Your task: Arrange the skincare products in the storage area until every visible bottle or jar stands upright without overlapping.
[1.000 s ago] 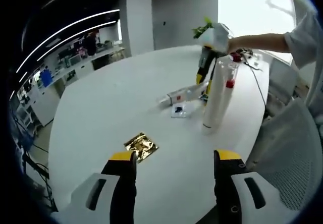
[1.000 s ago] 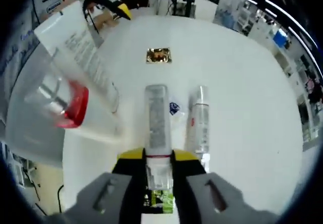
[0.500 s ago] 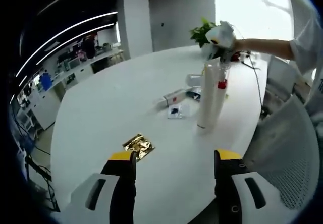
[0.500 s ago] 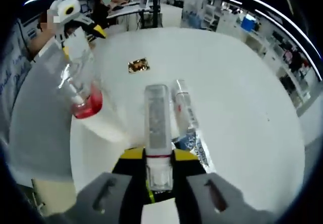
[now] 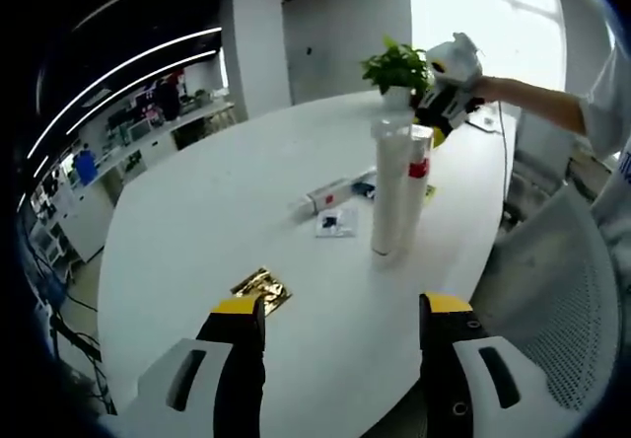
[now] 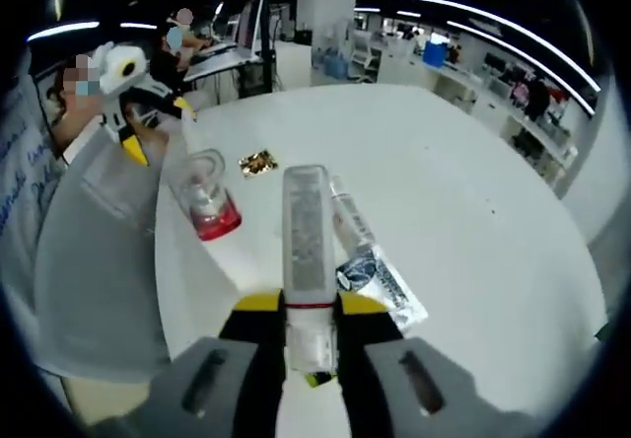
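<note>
Left gripper view
Left gripper (image 5: 340,315): rising from the bottom of the frame, jaws spread wide and holding nothing, hovering over the near edge of the white desk (image 5: 197,231).
Tall white bottle (image 5: 388,189): standing upright right of centre, with a clear pump bottle with a red band (image 5: 417,162) touching it on its right.
Gold sachet (image 5: 260,288): lying flat just above the left jaw.
Small tube (image 5: 328,194): lying on its side at centre, a flat packet with a dark print (image 5: 333,223) just below it.
Right gripper (image 5: 446,88): showing at upper right, held up beside a potted plant (image 5: 397,66); whether it is gripping anything is too small to tell here.

Right gripper view
Right gripper (image 6: 308,329): jaws pinching a clear bottle (image 6: 306,233) at its lower end, the bottle pointing up the middle of the frame above the desk.
Small tube (image 6: 347,223): lying just right of the held bottle, the flat packet (image 6: 380,285) below it.
Pump bottle (image 6: 205,201): standing at left of centre.
Gold sachet (image 6: 257,163): lying above it.
</note>
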Available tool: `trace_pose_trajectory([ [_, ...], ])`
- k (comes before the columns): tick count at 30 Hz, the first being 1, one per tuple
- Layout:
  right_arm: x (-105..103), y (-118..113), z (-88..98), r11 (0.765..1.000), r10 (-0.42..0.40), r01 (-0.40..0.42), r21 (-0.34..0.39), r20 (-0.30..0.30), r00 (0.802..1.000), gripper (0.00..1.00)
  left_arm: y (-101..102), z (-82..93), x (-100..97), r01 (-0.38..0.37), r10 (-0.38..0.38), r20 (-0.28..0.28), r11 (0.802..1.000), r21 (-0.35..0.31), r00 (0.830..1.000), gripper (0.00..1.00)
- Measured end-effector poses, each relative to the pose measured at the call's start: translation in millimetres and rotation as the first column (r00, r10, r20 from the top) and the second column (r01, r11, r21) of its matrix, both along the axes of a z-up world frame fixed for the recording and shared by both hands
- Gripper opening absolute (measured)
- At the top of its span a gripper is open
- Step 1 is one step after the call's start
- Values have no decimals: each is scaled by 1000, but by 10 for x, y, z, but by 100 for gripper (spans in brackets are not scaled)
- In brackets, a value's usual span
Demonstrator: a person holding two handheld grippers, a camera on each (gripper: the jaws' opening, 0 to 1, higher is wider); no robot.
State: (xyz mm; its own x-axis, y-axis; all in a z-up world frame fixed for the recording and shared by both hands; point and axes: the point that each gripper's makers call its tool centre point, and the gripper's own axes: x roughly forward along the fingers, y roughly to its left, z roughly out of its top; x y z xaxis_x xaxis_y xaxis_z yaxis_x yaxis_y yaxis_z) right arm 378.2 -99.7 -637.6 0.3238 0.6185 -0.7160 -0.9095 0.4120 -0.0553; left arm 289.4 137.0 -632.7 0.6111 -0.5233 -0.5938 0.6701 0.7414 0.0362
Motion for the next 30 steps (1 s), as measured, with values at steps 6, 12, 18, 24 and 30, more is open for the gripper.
trace_pose_trajectory([
  [6,-102,-82,18,998,-54,53,22,19,998,18,-48,18,-27,16,-17,5,1000,7,1000,60],
  [12,-299,-123,111,992,-114,111,68,40,993,18,-75,30,-60,26,-26,11,1000,9,1000,60],
  [18,-505,-156,209,986,-139,134,99,51,989,18,-108,32,-90,38,-38,13,999,11,999,60],
  [24,-652,-156,296,984,-142,135,113,62,988,18,-171,47,-122,58,-58,19,998,12,998,60],
  [30,-822,-59,329,985,-117,108,131,60,991,18,-201,45,-147,69,-69,23,997,16,997,60],
])
